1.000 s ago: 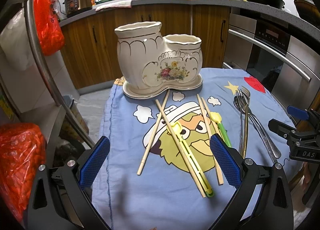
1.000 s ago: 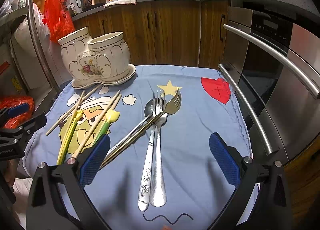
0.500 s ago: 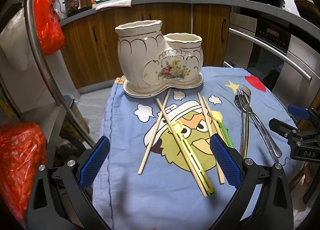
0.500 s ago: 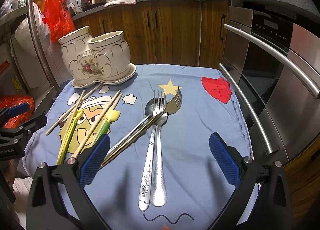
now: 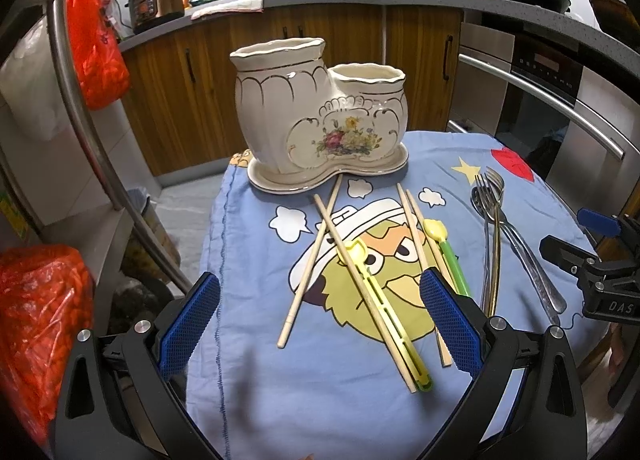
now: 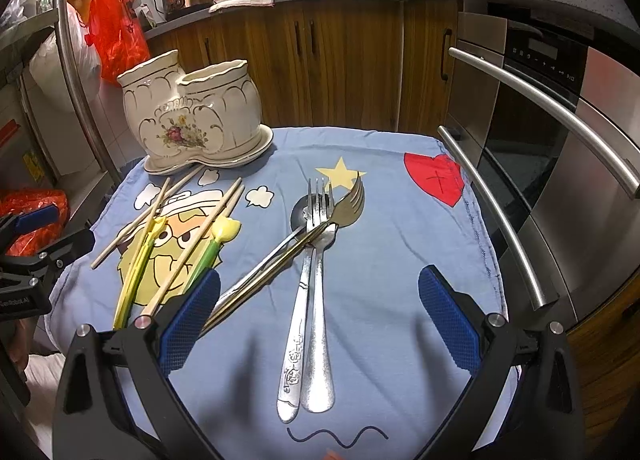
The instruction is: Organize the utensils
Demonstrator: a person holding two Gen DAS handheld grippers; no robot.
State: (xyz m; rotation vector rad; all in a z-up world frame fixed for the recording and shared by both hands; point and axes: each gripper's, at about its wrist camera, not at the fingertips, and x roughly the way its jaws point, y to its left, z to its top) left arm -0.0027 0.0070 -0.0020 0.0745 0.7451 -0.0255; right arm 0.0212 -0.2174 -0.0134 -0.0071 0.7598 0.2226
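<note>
A cream ceramic two-pot holder (image 5: 320, 119) (image 6: 192, 119) with a flower print stands on its saucer at the far side of a blue cartoon cloth. Wooden chopsticks (image 5: 310, 256) (image 6: 192, 248) and yellow-green plastic chopsticks (image 5: 380, 304) (image 6: 138, 272) lie scattered on the cloth. Metal forks and spoons (image 6: 314, 260) (image 5: 494, 219) lie in a crossed pile to the right. My left gripper (image 5: 318, 320) hovers open over the near ends of the chopsticks. My right gripper (image 6: 318, 318) hangs open above the fork and spoon handles. Neither holds anything.
The cloth-covered table (image 6: 400, 240) sits in a narrow kitchen. Wooden cabinets (image 6: 328, 59) stand behind it, and steel oven handles (image 6: 540, 107) run close along the right. Red plastic bags (image 5: 96, 43) and a metal rack post (image 5: 80, 99) crowd the left side.
Both views have crept slightly forward towards the table; the utensils and holder have not moved, and both grippers stay open.
</note>
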